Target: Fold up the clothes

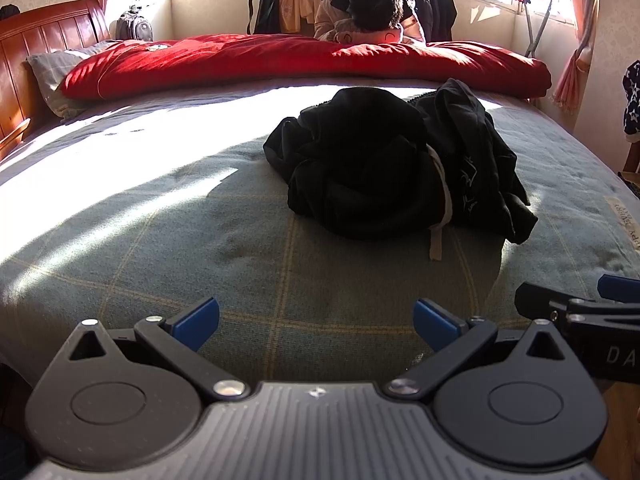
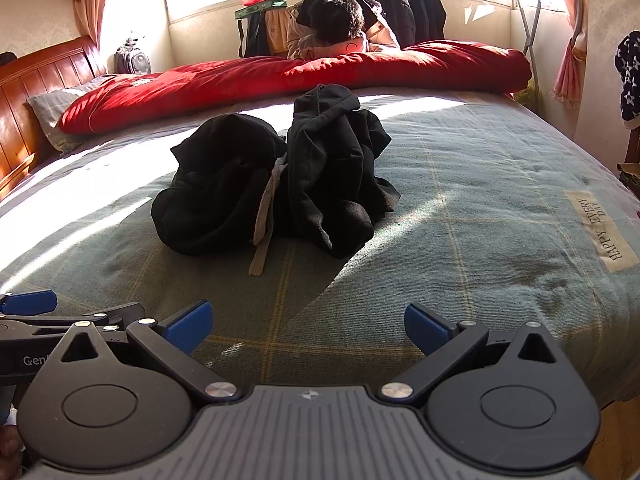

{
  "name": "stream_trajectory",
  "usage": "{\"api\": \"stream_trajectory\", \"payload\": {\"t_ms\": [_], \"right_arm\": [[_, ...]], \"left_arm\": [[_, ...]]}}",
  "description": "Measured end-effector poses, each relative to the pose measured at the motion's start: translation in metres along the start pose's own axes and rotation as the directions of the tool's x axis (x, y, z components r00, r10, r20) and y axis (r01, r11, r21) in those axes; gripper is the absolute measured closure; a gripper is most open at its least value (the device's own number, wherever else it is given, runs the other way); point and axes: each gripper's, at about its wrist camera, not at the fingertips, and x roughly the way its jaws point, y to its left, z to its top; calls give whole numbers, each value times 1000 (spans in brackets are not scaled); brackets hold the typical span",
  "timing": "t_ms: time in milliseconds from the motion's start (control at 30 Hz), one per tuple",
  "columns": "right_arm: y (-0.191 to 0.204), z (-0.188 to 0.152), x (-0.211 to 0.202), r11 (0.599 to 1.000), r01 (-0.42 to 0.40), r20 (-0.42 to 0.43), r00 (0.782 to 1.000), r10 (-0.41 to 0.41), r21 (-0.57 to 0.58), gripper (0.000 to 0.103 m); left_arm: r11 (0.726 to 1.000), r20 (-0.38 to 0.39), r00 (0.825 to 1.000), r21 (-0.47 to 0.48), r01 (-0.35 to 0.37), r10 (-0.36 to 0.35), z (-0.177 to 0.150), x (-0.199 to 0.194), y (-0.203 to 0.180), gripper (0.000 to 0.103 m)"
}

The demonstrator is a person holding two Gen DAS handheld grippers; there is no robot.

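Note:
A crumpled black hooded garment [image 1: 392,168] [image 2: 280,184] with a pale drawstring [image 1: 438,232] [image 2: 262,236] lies heaped in the middle of the bed. My left gripper [image 1: 316,322] hovers open near the bed's front edge, well short of the heap, with nothing between its blue pads. Just as far back, my right gripper [image 2: 308,324] is open and holds nothing. Each wrist view catches the other gripper at its side: the right one [image 1: 580,300] and the left one [image 2: 48,312].
The bed carries a grey-green checked blanket [image 1: 200,248] [image 2: 480,216]. A red quilt [image 1: 280,64] [image 2: 280,76] lies along its far side, with a person's head [image 1: 376,4] [image 2: 334,12] behind it. A wooden headboard [image 1: 36,52] stands left; a clothes rack [image 2: 420,4] stands by the window.

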Motion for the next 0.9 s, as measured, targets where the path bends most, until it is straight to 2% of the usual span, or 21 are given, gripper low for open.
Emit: {"api": "stream_trajectory", "payload": {"t_ms": [900], "right_arm": [[3,17,28,1000,-2,-10,1000,2,-24,0]], "left_arm": [[1000,-1,1000,-2,-10,10,12,24,4,0]]}}
